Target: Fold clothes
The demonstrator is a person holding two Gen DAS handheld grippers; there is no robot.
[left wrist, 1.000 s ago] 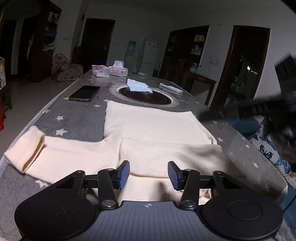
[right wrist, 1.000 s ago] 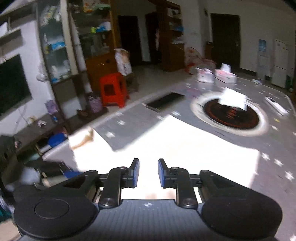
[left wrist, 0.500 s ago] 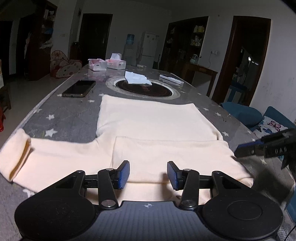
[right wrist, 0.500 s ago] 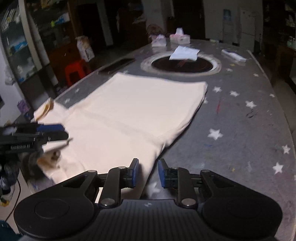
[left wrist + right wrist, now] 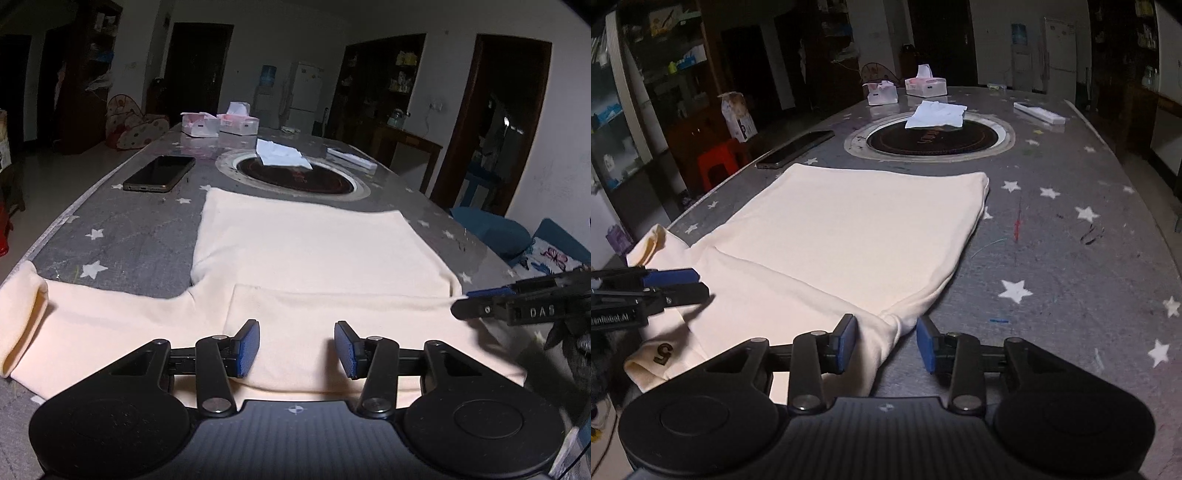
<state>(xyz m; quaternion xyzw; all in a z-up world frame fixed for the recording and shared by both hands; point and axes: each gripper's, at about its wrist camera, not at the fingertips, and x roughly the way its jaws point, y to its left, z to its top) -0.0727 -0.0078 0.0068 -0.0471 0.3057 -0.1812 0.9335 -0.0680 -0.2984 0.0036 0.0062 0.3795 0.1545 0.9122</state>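
On star-patterned table (image 5: pixel 1071 236), cream garment (image 5: pixel 849 236) lies flat. Right gripper (image 5: pixel 886 341), jaws just opening, straddles its corner ungripped; left gripper (image 5: pixel 295 349) gapes, empty, above the near edge.

Right gripper (image 5: pixel 886 343) lower, jaws wider

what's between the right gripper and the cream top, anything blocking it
Nothing visible. The right gripper, whose jaws have just been opening, stands open around the cream top's bunched corner on the table, with no other object between.
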